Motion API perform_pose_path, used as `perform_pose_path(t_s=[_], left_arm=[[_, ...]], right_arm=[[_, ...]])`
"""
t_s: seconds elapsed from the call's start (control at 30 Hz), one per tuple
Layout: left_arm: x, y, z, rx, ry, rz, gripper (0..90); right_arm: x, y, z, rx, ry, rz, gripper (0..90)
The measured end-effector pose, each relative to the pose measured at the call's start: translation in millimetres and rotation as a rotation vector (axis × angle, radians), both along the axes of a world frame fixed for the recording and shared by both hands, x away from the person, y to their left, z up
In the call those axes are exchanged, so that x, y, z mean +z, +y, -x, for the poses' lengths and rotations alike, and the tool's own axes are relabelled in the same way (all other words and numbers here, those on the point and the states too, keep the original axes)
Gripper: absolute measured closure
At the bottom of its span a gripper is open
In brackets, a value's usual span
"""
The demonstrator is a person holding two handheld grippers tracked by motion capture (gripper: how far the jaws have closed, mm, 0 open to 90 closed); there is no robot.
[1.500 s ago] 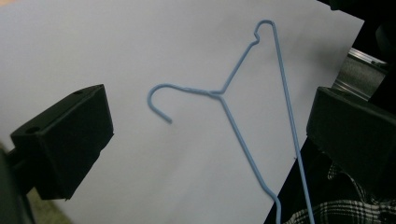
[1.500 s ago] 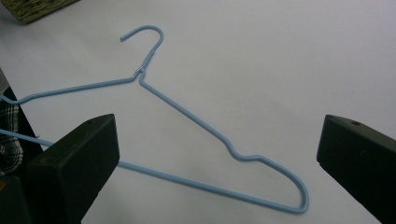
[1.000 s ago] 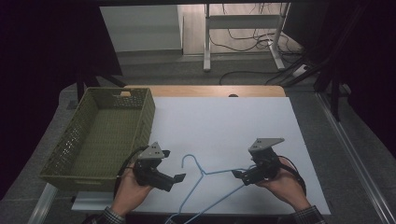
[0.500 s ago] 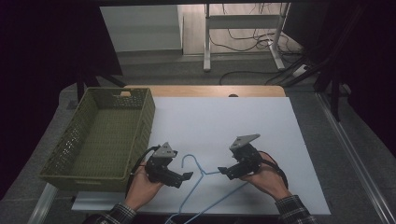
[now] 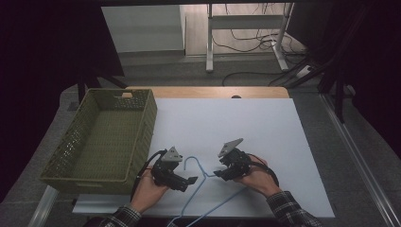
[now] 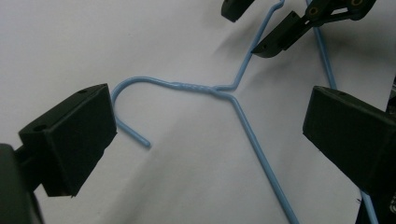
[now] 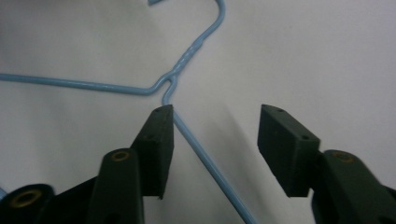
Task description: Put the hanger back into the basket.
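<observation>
A light blue wire hanger (image 5: 204,182) lies flat on the white table (image 5: 265,137) near its front edge, hook pointing away from the person. My left gripper (image 5: 191,180) is open just left of the hook; the hook and twisted neck (image 6: 196,87) lie between its wide jaws. My right gripper (image 5: 216,173) is open at the hanger's right shoulder. In the right gripper view the shoulder wire (image 7: 205,161) runs between the jaws, close beside the left finger (image 7: 156,147), and the twisted neck (image 7: 187,56) lies just ahead. Neither gripper holds anything.
An olive green mesh basket (image 5: 61,153) stands at the table's left side, right beside my left hand. Beyond the table's far wooden edge (image 5: 208,92) are a desk frame and cables on the floor.
Both grippers have moved inward toward the hanger's neck. The right one came left and a little forward, the left one moved right. The hanger has stayed in place.
</observation>
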State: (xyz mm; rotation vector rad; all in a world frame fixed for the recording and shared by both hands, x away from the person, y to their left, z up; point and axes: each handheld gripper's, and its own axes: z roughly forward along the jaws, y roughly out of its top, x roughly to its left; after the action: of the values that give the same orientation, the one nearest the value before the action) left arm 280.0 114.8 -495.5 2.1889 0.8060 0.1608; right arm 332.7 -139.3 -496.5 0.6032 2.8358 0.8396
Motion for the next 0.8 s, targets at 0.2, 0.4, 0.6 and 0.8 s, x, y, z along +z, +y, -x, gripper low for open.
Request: perform_pose_path(t_s=[0.2,0.4,0.6,0.8], left_arm=[[-2.7,-0.2,-0.1,-0.001,0.005,-0.009,3.1],[-5.2,-2.3,0.8,-0.002,0.021,-0.013,3.5],[-7.3,-6.0,2.4,-0.006,0.037,-0.014,3.5],[-8.4,-8.0,3.9,-0.024,0.055,-0.006,3.4]], right_arm=[[-8.8,3.3,-4.0,0.084,0.015,0.005,55.9],[-13.4,5.3,-8.8,0.146,0.014,0.018,65.8],[-15.3,6.4,-9.1,0.194,0.012,0.034,72.4],[-15.6,7.2,-9.0,0.251,0.019,0.033,81.6]])
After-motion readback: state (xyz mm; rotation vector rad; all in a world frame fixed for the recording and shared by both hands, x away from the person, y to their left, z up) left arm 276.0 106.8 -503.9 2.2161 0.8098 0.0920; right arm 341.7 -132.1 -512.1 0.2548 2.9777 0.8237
